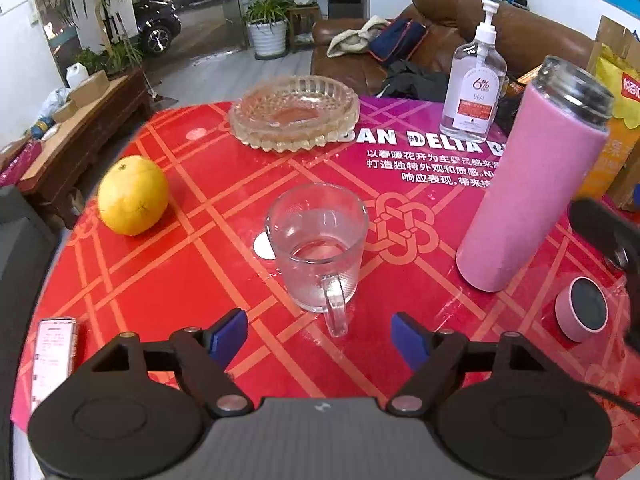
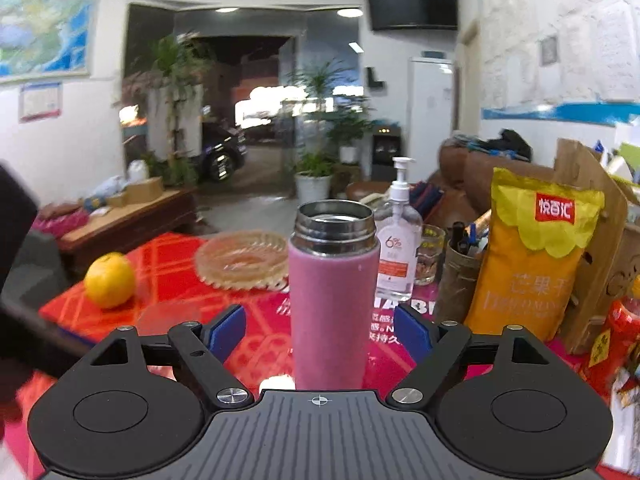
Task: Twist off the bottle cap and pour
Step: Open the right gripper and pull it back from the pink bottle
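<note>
A pink bottle (image 1: pixel 532 184) with a bare steel neck stands uncapped on the red table. Its pink cap (image 1: pixel 582 309) lies on the table to the right of it. A clear glass mug (image 1: pixel 318 244) holding some water stands in front of my left gripper (image 1: pixel 320 338), which is open and empty just short of the mug's handle. In the right wrist view the bottle (image 2: pixel 332 296) stands upright between the fingers of my right gripper (image 2: pixel 320 334), which is open with both blue pads clear of it.
An orange (image 1: pixel 133 195) lies at the left, a glass ashtray (image 1: pixel 294 112) at the back, a sanitizer pump bottle (image 1: pixel 474 84) behind the pink bottle. A phone (image 1: pixel 54 350) lies near the front left edge. A yellow snack bag (image 2: pixel 532 256) and cardboard stand at the right.
</note>
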`<state>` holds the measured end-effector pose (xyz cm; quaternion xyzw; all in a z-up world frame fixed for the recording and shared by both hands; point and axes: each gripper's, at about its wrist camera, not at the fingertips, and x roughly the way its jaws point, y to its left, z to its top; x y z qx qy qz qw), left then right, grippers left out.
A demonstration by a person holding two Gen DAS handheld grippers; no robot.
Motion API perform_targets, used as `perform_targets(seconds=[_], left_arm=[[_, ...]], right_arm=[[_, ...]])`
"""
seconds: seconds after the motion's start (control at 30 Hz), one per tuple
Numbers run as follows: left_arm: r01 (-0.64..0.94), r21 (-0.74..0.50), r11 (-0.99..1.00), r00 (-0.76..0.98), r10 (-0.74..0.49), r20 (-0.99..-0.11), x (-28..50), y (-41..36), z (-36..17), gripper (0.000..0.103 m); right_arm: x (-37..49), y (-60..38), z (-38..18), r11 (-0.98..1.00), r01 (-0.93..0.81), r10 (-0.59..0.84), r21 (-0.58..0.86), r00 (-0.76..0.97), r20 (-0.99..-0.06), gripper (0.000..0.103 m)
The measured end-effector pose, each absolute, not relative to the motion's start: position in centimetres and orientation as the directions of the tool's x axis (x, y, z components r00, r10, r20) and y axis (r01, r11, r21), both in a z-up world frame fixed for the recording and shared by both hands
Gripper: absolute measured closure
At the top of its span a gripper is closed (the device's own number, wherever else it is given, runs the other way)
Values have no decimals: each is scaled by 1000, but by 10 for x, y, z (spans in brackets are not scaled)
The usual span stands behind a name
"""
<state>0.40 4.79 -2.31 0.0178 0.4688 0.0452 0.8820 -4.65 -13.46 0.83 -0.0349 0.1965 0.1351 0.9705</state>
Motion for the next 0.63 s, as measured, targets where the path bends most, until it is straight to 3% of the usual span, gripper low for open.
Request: perform_targets(seconds=[0.47,0.57,0.63], left_arm=[[-130,103,986,613,161,-773,-7,8,9,9],[-140,87,986,611,155,-776,-7,4,10,7],[-150,68,986,615,147,-775,-7,3,11,6]], right_arm=[[-63,-176,25,915,-380,316,-140,886,-340,19],[-62,-184,24,916,-375,310,-142,886,-344,11],[-61,-189,23,917,-372,306,-141,885,-350,11]])
